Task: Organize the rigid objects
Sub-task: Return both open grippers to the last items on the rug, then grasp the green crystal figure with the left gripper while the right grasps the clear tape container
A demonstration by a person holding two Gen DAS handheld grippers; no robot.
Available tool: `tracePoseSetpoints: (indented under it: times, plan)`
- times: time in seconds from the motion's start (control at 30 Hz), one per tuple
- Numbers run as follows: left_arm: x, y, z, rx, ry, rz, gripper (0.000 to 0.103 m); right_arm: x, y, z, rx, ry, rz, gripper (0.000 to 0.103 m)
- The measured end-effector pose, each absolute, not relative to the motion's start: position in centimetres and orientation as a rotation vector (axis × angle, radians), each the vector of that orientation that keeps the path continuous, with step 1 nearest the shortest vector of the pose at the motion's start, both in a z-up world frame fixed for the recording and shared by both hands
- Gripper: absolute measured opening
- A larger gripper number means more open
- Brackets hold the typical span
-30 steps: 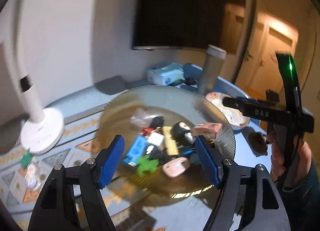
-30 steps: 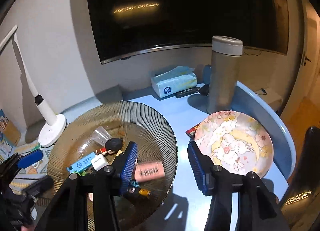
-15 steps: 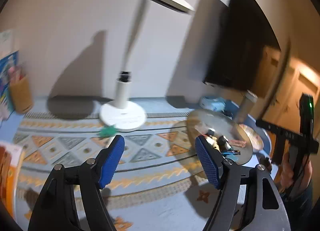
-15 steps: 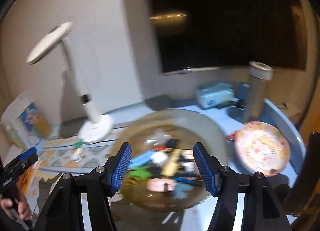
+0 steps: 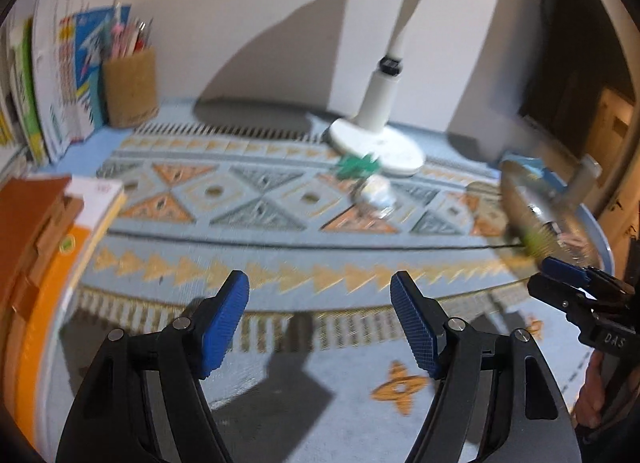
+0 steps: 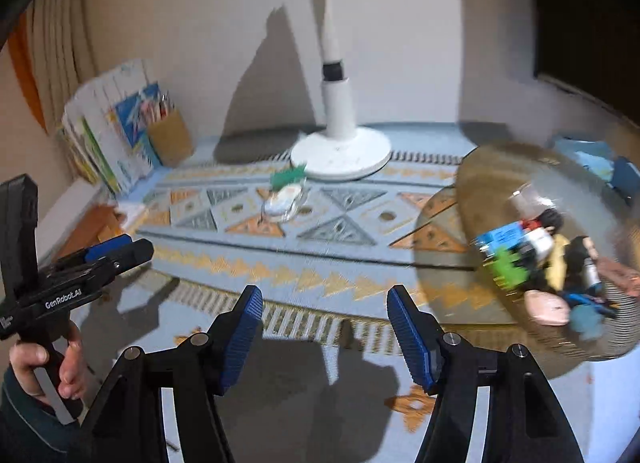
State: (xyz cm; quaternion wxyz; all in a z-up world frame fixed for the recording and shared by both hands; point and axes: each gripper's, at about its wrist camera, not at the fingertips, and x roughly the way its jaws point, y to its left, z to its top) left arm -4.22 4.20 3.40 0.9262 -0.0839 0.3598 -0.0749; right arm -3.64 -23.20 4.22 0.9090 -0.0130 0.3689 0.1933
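1. Hovering over the patterned mat (image 5: 256, 199), the left tool (image 5: 320, 327) stands wide and holds nothing
2. Right tool (image 6: 324, 333), jaws just opened further, also holds nothing
3. Small objects (image 6: 536, 259) lie in the glass bowl (image 6: 500, 167), right of frame, on the desk (image 6: 400, 135)

One glass bowl (image 6: 500, 167) of small mixed items, too blurred to count. One white desk lamp (image 6: 340, 151). One brown pen cup (image 6: 170, 141). One patterned mat (image 6: 320, 231). One clear cup (image 6: 282, 205) beside one green piece (image 6: 286, 179). Two grippers: left (image 5: 320, 327), right (image 6: 325, 333).
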Motion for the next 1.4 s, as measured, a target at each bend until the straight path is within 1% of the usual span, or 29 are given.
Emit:
tracePoseSetpoints:
  times: [0.13,0.27,0.53,0.63,0.73,0.8,0.9,1.0,1.17,1.27,1.3,1.33,1.37,1.4]
  plan:
    - [-3.7,4.5,1.6,-0.195,0.780,-0.144,0.072,-2.7,-23.3,2.0,-0.041,0.786,0.384,0.063]
    - [-3.8,3.8,1.5,-0.155,0.785,-0.163,0.072,-1.7,-23.9,-0.3,-0.004,0.846,0.350,0.063]
    - [-3.1,3.5,1.2,-0.155,0.839,-0.203,0.072,-1.3,-23.9,-0.2,-0.012,0.848,0.352,0.064]
    - [-2.0,4.1,2.2,-0.200,0.870,-0.278,0.072,-0.4,-23.6,-0.5,0.012,0.935,0.410,0.066]
    - [0.2,4.7,5.1,-0.217,0.833,-0.340,0.072,0.8,-22.6,1.4,0.081,0.970,0.502,0.065]
    - [2.5,4.7,7.0,-0.203,0.819,-0.357,0.072,1.6,-21.3,2.8,0.076,0.955,0.521,0.067]
    - [5.3,4.1,8.2,-0.153,0.791,-0.379,0.072,3.5,-18.5,3.7,0.046,0.914,0.527,0.067]
    - [8.4,4.2,7.5,-0.167,0.800,-0.385,0.072,5.7,-15.6,3.1,0.007,0.884,0.477,0.067]
    - [12.8,5.2,5.4,-0.241,0.844,-0.416,0.072,9.9,-12.2,0.8,-0.017,0.921,0.383,0.067]
    - [14.6,4.5,4.3,-0.239,0.869,-0.456,0.072,11.5,-11.3,0.1,-0.025,0.922,0.354,0.067]
    - [15.0,4.3,3.9,-0.235,0.876,-0.464,0.072,11.8,-11.0,-0.2,-0.036,0.926,0.342,0.067]
    - [15.3,4.1,3.6,-0.234,0.880,-0.470,0.072,12.0,-10.9,-0.4,-0.047,0.931,0.331,0.063]
    - [15.4,3.8,3.4,-0.236,0.883,-0.481,0.072,12.0,-10.6,-0.4,-0.078,0.915,0.308,0.056]
    - [15.5,3.6,3.2,-0.239,0.885,-0.488,0.071,11.9,-10.5,-0.4,-0.094,0.907,0.320,0.050]
